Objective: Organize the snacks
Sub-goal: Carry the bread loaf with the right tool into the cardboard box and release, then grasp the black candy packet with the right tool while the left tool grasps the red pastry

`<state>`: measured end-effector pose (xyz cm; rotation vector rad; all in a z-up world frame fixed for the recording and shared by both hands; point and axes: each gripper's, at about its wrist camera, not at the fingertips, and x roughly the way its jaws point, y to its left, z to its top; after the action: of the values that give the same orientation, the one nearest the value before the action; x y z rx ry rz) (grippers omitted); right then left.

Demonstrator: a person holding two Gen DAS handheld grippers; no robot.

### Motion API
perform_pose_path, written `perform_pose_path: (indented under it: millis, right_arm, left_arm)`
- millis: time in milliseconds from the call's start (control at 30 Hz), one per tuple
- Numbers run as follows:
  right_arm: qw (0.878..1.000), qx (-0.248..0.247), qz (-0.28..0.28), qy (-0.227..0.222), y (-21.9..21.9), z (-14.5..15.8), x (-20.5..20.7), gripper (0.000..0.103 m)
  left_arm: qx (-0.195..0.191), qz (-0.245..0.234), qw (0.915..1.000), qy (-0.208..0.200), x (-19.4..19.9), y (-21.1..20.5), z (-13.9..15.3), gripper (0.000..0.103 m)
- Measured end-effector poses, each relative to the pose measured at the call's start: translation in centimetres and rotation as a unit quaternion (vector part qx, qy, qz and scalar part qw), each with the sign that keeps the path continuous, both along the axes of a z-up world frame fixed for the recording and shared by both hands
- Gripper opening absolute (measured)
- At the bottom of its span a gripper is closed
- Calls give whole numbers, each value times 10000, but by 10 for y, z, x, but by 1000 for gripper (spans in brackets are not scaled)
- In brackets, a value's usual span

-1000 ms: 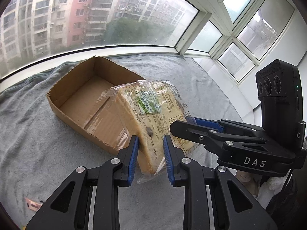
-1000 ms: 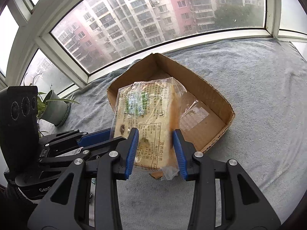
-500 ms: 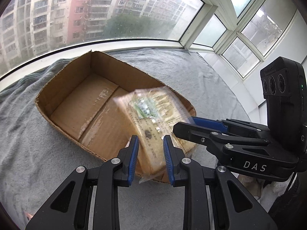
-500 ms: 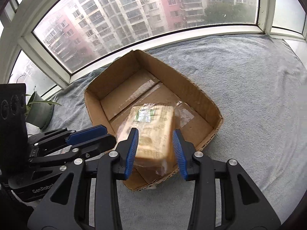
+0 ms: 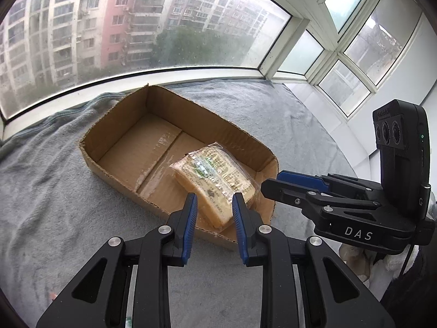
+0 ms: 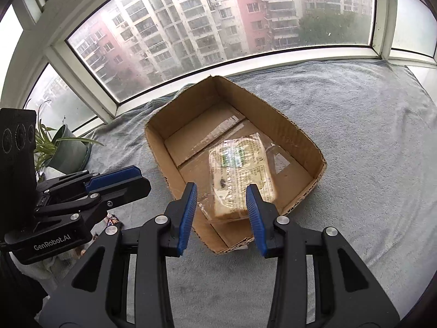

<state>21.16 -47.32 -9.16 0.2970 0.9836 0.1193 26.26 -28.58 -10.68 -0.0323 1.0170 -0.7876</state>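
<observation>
Item one: wrapped snack loaf (image 5: pixel 215 183) (image 6: pixel 240 180), pale yellow block in clear printed film. I find it lying flat on the floor of the cardboard box (image 5: pixel 114 125) (image 6: pixel 303 136), at the near end, close to the near wall, with nothing else in the box that I can make out.

Item two: cardboard box, open-topped, torn rim, tape along the bottom seam. It sits on a grey blanket (image 5: pixel 41 205) (image 6: pixel 368 150) below the window (image 5: pixel 136 22).

Item three: my left gripper (image 5: pixel 214 206) (image 6: pixel 128 177). Its blue fingers (image 5: pixel 191 210) stand narrowly apart, nothing pressed between them, raised over the near rim of the box.

Item four: my right gripper (image 6: pixel 221 196) (image 5: pixel 297 180). Its fingers (image 6: pixel 252 202) stand somewhat wider, also empty, poised above the loaf's near end without touching it.

Item five: potted plant (image 6: pixel 62 145), far left by the window frame, well apart from the box.
</observation>
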Motion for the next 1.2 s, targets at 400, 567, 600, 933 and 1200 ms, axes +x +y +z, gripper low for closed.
perform_pose_path:
  millis: [400,567,600,933,1200]
  right_arm:
    - [9973,-118,573,-439,60,42,-54,40]
    - [9950,-188,789,-584,93,46,-81,61]
    - [9944,-224,837,-604,100,45,-87,61]
    - [9955,-193,928,-79,156,-17,-120,79]
    - [9939,270,857,634,177,-70,-122,79]
  left_arm:
    - [54,289,9985,-452,-40,75,51,24]
    - [65,577,9968,-556,-65,124,61,26]
    - [67,649,9962,-582,-70,134,61,26]
    - [362,1441,9876,-500,-137,211,27,52]
    - [320,1796,9829,264,-179,227,-32,52]
